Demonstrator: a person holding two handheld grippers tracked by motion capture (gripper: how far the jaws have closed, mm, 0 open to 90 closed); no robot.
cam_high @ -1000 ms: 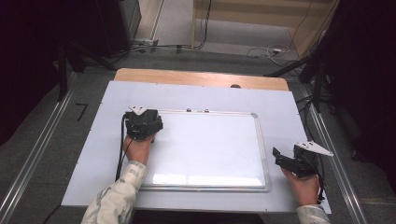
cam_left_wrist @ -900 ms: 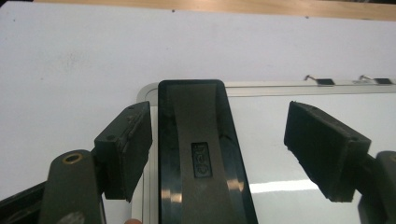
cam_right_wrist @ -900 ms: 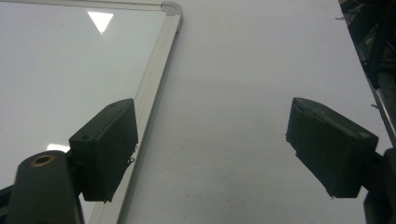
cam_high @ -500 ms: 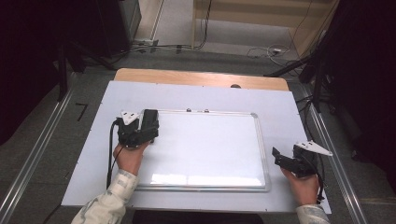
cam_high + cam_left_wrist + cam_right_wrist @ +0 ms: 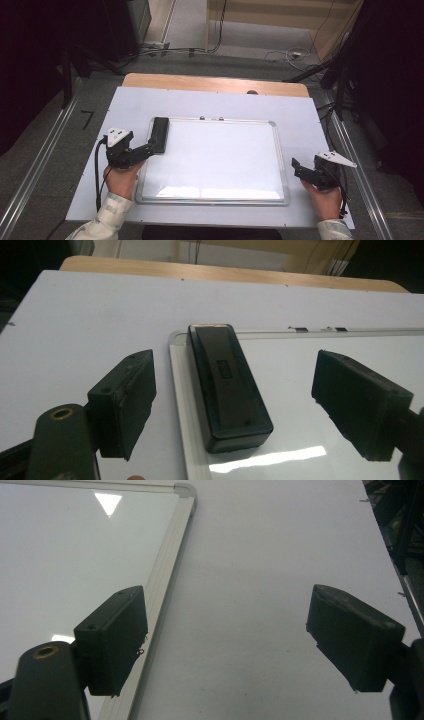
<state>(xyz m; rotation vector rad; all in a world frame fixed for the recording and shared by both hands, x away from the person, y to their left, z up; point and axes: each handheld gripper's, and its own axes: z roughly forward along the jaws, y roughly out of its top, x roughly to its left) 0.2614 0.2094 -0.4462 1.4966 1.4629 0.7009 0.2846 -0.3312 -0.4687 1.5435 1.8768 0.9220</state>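
The whiteboard (image 5: 215, 155) was smooth and shiny, and bright lights bounced off it. Its frame (image 5: 176, 390) looked like pale metal with thin lines along it. The eraser (image 5: 226, 385) looked like black plastic, smooth and a bit shiny on top. The table cover (image 5: 300, 120) was white, flat and not shiny, a bit like paper or thin plastic. A strip of light brown wood (image 5: 215, 84) showed at the far edge, smooth and dull. The left gripper (image 5: 250, 405) and the right gripper (image 5: 245, 640) had black pads (image 5: 112, 635) that looked dull and a little rough. The sleeve (image 5: 100, 225) looked like soft pale cloth.
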